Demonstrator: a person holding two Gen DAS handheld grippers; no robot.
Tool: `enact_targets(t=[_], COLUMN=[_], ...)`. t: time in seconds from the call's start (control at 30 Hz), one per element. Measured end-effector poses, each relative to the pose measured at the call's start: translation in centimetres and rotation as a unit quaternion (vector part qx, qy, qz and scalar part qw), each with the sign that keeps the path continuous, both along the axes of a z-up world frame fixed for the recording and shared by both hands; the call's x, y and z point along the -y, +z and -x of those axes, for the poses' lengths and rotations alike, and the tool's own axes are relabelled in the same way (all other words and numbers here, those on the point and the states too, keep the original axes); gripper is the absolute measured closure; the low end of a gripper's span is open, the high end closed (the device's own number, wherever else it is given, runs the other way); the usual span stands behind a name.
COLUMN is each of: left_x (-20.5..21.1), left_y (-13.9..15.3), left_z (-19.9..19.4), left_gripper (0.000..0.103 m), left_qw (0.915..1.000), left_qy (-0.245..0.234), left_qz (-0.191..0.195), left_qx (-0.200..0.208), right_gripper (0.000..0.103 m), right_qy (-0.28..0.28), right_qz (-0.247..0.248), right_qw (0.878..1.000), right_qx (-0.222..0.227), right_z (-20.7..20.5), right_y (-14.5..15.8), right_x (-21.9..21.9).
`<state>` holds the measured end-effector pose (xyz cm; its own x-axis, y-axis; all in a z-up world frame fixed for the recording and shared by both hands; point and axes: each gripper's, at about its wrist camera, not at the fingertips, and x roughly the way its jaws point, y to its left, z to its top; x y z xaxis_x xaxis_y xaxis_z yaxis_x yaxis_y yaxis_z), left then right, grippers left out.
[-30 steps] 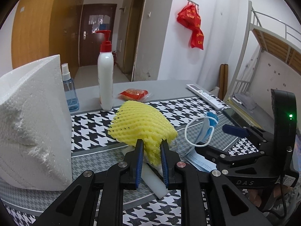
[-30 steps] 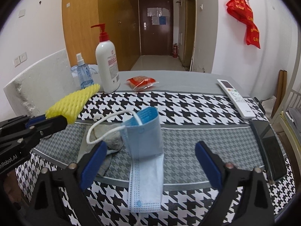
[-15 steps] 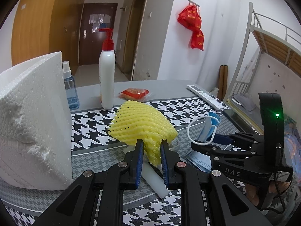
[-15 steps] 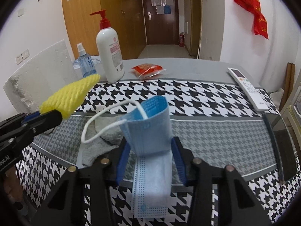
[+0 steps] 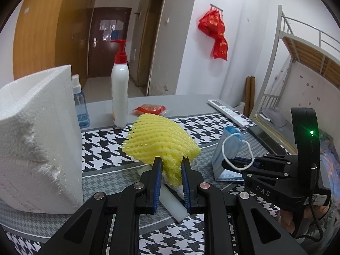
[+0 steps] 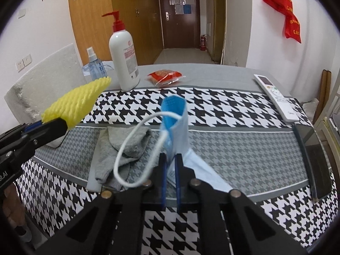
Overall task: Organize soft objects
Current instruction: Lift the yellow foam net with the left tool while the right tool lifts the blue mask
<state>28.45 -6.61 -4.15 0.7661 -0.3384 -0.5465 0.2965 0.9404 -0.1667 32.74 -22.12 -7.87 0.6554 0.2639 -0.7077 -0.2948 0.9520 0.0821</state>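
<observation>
The left claw tilts downward with its jaws nearly together, pinching the yellow foam net between the blue pads. To the right of that net, the right claw slants more steeply down; its jaws have just been closing and now clamp the folded blue face mask between them. Fingers of the person's right hand wrap its handle.

Left side's walled off by the white foam block, with the spray bottle and pump bottle standing close together right behind it. Centre cloth beyond the grey sock lies bare up to the red packet. Over on the right edge, the remote and dark phone lie flat, easy to pass over
</observation>
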Motion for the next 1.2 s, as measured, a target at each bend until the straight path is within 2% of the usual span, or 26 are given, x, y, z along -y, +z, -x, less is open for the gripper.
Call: enact_targets(t=[0.33, 0.5, 0.87, 0.93, 1.0, 1.03, 1.07, 1.2], left_x=[-0.4, -0.6, -1.3, -1.5, -1.7, -1.7, -1.8, -2.0], left_y=[1.5, 2.0, 2.0, 2.0, 2.0, 1.9, 1.8, 1.5], left_z=[2.1, 3.0, 3.8, 3.7, 3.5, 3.5, 3.4, 3.0], left_gripper=[0.084, 0.084, 0.084, 0.084, 0.084, 0.084, 0.084, 0.084], left_qw=[0.9997, 0.9994, 0.9991, 0.999, 0.999, 0.9991, 0.9991, 0.9993], left_qy=[0.007, 0.012, 0.022, 0.023, 0.025, 0.025, 0.025, 0.024], left_qz=[-0.006, -0.01, -0.012, -0.012, -0.011, -0.01, -0.01, -0.009], left_qx=[0.024, 0.032, 0.036, 0.035, 0.035, 0.034, 0.033, 0.029], right_gripper=[0.094, 0.098, 0.096, 0.086, 0.068, 0.05, 0.037, 0.036], right_qy=[-0.009, -0.008, 0.014, 0.015, 0.015, 0.013, 0.01, -0.003], right_qz=[-0.004, -0.008, -0.013, -0.003, -0.003, -0.004, -0.004, 0.0], right_qw=[1.0, 0.999, 1.0, 1.0, 1.0, 1.0, 1.0, 0.999], right_qx=[0.027, 0.038, 0.022, 0.021, 0.021, 0.023, 0.028, 0.043], right_z=[2.4, 3.4, 3.5, 3.3, 3.1, 2.8, 2.8, 2.1], right_y=[2.0, 2.7, 2.4, 2.0, 1.8, 1.8, 1.8, 1.9], right_x=[0.6, 0.8, -0.1, -0.5, -0.7, -0.7, -0.6, -0.6])
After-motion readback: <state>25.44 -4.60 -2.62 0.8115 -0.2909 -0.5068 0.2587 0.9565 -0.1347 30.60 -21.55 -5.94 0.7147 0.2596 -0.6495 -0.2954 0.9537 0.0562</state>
